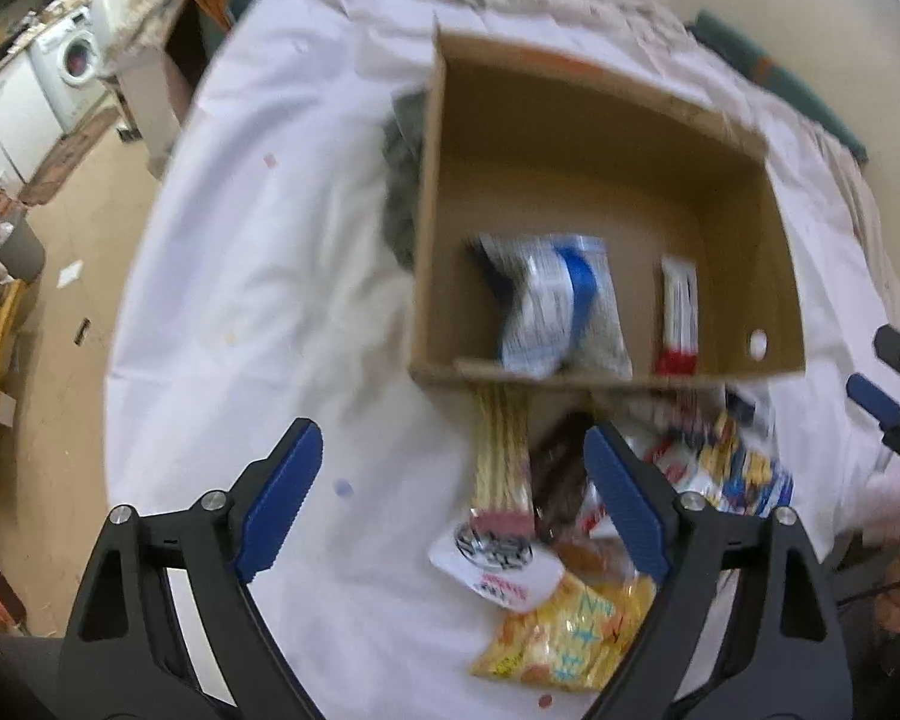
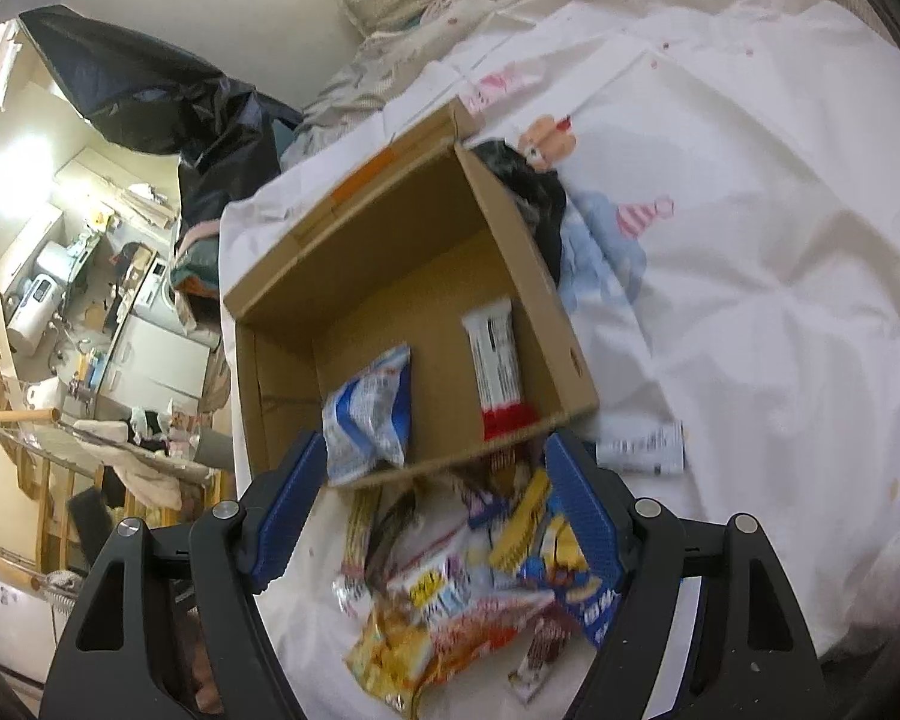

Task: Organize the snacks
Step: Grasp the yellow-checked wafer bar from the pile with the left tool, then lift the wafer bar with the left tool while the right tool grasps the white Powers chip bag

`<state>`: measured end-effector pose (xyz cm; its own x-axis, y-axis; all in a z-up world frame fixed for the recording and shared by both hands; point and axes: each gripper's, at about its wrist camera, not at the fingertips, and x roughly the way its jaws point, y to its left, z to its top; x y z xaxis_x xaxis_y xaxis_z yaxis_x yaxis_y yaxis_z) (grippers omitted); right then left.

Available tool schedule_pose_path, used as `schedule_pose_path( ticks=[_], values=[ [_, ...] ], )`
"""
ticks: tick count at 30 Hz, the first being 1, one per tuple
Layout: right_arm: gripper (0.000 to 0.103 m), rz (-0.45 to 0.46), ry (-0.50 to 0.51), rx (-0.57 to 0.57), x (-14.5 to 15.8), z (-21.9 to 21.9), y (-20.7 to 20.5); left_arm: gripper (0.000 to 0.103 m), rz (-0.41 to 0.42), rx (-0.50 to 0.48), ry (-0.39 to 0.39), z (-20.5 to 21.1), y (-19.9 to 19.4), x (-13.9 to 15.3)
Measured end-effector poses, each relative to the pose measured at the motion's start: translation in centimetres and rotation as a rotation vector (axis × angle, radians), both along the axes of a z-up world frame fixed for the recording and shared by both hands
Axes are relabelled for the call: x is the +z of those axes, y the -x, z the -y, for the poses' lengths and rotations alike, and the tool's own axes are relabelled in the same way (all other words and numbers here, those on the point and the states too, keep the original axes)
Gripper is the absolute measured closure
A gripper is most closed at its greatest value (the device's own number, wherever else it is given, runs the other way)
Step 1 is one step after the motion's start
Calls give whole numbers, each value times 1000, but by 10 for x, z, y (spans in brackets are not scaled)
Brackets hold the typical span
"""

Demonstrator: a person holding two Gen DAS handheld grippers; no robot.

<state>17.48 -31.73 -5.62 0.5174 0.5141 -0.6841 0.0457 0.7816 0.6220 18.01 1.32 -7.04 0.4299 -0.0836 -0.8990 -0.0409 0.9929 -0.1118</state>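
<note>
Snacks (image 2: pixel 450 588) heaped at the box's (image 2: pixel 564 324) six o'clock could snag together, since both hand-held grippers (image 1: pixel 453 495) (image 2: pixel 432 516) hover open, empty.

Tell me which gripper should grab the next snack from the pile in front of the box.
Right, probably. The right gripper stands open over the snack pile; the left gripper, also open, frames mostly bare sheet, the pile toward its right finger.

Box (image 1: pixel 738 204) sits on the bed (image 1: pixel 258 252), open top. 2 things in it: a bag (image 1: pixel 555 306) on the left, a bar (image 1: pixel 679 315) on the right. Snack pile (image 2: pixel 450 588) on the sheet right in front of the box, w/ 1 pack (image 2: pixel 642 450) beside the box's near right corner.
</note>
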Motion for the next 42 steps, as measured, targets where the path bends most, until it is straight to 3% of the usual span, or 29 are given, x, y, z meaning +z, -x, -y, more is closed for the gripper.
schedule_pose_path(
  ticks=[4, 7, 11, 15, 17, 18, 20, 21, 31, 36, 42],
  values=[
    [24, -30, -18, 5, -7, -3, 12, 27, -70, -19, -22, 11, -10, -28],
    [24, -30, -9, 5, -7, -3, 15, 32, -144, -20, 11, 15, -21, -49],
    [24, -21, 4, -2, -7, 2, 17, 34, -199, -43, 2, 24, -32, -71],
    [24, -30, -7, -15, -10, 8, 18, 51, -237, -37, -16, 25, -37, -84],
    [24, -30, -7, -20, -10, 10, 18, 53, -236, -41, -12, 26, -37, -86],
    [24, -31, -9, -22, -10, 11, 18, 58, -232, -50, -12, 27, -37, -85],
    [24, -29, -9, -21, -10, 10, 17, 80, -235, -62, -12, 27, -38, -86],
    [24, -28, -8, -19, -9, 9, 16, 81, -246, -61, -28, 27, -37, -87],
    [24, -18, 2, -12, -6, 4, 16, 81, -166, -40, -15, 13, 4, -44],
    [24, -20, 5, -7, -5, 0, 15, 81, -84, -21, -2, 3, 23, -7],
    [24, -27, 23, 15, -7, -3, 17, 81, 8, -4, -18, -10, 52, 16]
  ],
)
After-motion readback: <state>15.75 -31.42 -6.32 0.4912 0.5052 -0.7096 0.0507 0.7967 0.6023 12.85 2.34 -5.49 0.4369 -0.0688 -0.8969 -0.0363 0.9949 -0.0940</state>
